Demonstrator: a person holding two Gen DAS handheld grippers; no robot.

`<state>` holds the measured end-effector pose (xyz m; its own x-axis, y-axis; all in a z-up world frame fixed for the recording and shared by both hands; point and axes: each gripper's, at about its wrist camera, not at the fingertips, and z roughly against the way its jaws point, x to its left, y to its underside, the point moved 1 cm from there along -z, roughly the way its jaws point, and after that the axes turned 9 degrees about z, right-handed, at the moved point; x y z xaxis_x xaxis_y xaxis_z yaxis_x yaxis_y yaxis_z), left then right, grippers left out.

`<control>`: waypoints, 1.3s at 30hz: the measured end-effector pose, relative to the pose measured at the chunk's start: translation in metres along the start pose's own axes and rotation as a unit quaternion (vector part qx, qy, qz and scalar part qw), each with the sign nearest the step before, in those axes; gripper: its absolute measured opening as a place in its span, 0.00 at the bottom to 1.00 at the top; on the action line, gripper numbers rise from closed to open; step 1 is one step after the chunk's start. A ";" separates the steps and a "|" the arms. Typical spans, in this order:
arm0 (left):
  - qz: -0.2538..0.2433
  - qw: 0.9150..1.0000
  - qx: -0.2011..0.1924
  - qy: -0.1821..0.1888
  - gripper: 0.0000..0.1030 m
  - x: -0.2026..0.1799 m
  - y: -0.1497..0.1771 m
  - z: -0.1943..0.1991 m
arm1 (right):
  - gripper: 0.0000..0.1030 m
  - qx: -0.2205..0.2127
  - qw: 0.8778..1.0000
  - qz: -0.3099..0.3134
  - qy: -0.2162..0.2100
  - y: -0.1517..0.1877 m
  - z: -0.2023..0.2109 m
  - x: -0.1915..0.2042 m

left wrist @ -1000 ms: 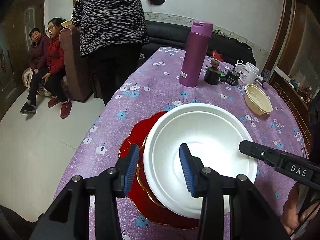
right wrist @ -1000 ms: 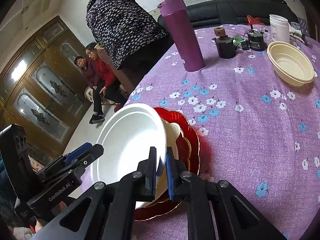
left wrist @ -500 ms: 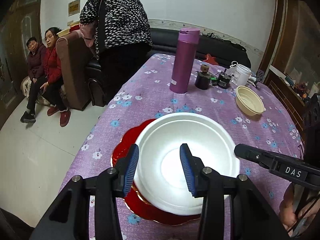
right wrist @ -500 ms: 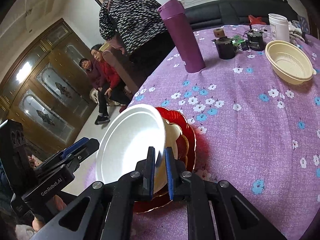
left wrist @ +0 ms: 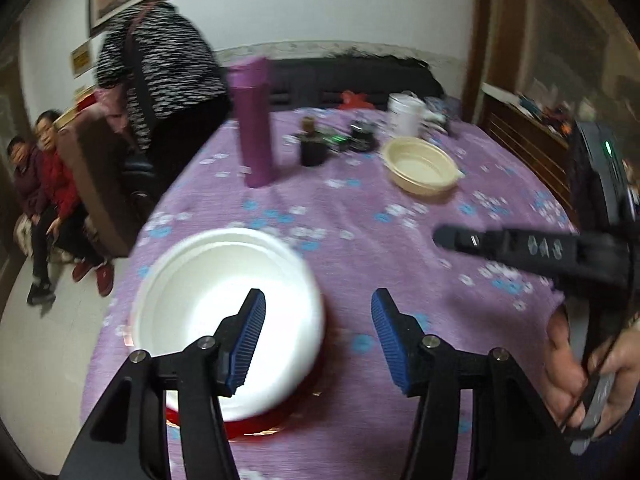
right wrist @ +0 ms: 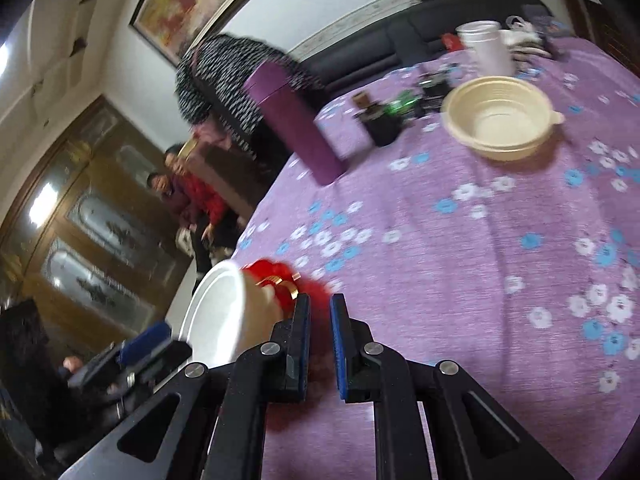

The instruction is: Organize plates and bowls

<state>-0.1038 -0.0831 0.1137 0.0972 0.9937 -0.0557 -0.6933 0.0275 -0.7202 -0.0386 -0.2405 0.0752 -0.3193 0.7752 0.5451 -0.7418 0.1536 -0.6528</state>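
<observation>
Both grippers had shifted rightward across the surface (left wrist: 360, 216) since the earlier frames; the right one no longer pinched the white bowl's rim, and the white bowl now lay left of both.

- Left gripper (left wrist: 318, 340): fingers released and opening wider, blue pads apart, nothing between them but tablecloth. Its left finger (left wrist: 246, 344) overlapped the white bowl in view; contact cannot be told.
- Right gripper (right wrist: 320, 340): fingers clenched almost together, only a narrow slit between the pads, nothing held. Seen also in the left wrist view as a dark bar (left wrist: 520, 246) over the cloth, gripped by a hand (left wrist: 580, 380).
- White bowl (left wrist: 228, 312): upright, seated on the red plate (left wrist: 256, 424), near the surface's left edge. In the right wrist view it lay just left of the clenched fingers.
- Red plate: gold-trimmed, mostly covered by the white bowl; only its near rim showed.
- Cream bowl (right wrist: 500, 116): upright, empty, well apart from the stack, toward the far right.
- Purple flask (left wrist: 256, 124): upright, far centre.
- Dark jar (left wrist: 314, 146): just right of the flask.
- White cup (left wrist: 406, 114): at the far edge.
- Cloth: purple, blue and white flowers.
- Persons: one standing (left wrist: 160, 80) at the far left of the surface; two seated (left wrist: 44, 176) beyond.
- Both views blurred.
</observation>
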 end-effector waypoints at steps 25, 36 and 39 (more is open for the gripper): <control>-0.081 0.992 0.093 0.006 0.78 -0.105 0.033 -0.149 | 0.11 -0.064 0.984 -0.125 0.109 0.005 0.071 -0.137; -0.047 0.995 0.089 0.020 0.96 -0.092 0.027 -0.164 | 0.11 -0.048 0.982 -0.116 0.140 -0.024 0.049 -0.139; -0.043 0.995 0.092 0.018 1.00 -0.090 0.027 -0.165 | 0.14 -0.045 0.981 -0.122 0.145 -0.036 0.039 -0.144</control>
<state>-0.0129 -0.1900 -0.0148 0.1846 0.9824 -0.0269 -0.8001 0.1344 -0.5846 0.0113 -0.3820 0.0409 0.0522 0.8477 0.5278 -0.7166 0.4000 -0.5715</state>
